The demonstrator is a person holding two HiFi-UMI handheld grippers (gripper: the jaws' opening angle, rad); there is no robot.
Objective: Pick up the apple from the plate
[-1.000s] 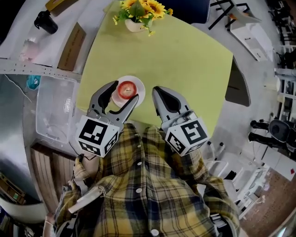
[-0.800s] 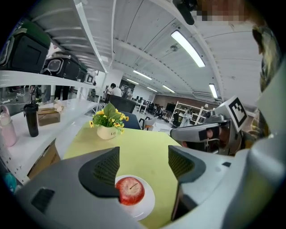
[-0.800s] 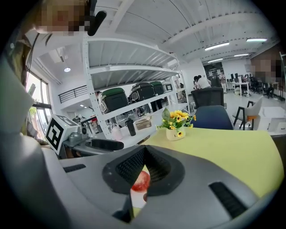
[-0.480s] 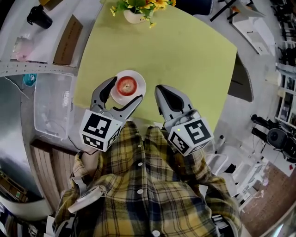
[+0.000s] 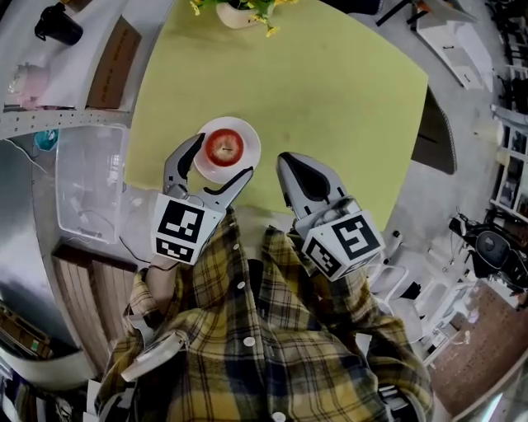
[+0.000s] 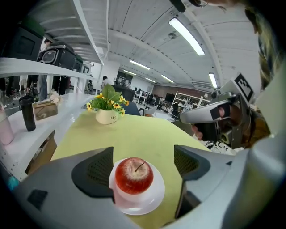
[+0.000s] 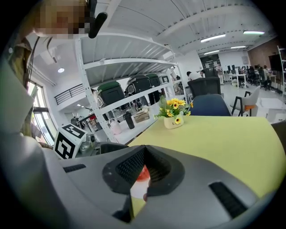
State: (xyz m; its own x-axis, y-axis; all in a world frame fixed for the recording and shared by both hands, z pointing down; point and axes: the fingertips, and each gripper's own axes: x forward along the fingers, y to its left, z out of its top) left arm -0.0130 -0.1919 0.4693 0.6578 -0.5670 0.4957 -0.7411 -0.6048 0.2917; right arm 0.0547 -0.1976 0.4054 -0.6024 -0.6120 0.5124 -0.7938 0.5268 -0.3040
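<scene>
A red apple (image 5: 224, 147) (image 6: 134, 175) sits on a small white plate (image 5: 248, 134) (image 6: 157, 197) near the front edge of the yellow-green table (image 5: 330, 99). My left gripper (image 5: 224, 156) (image 6: 143, 168) is open, and its jaws have just been opening. One jaw stands on each side of the apple and plate, and the pads do not press on the fruit. My right gripper (image 5: 285, 158) (image 7: 144, 174) hovers to the right of the plate, shut on nothing. Through its jaws a sliver of apple (image 7: 142, 174) shows.
A vase of yellow flowers (image 5: 237, 11) (image 6: 107, 115) (image 7: 173, 120) stands at the table's far side. To the left are a clear plastic bin (image 5: 87, 189) and a white shelf with a black bottle (image 5: 58, 23) and a cardboard box (image 5: 115, 51).
The left gripper's jaws have spread wider around the apple and plate. Both grippers have sunk toward the table; the right one stays shut.
</scene>
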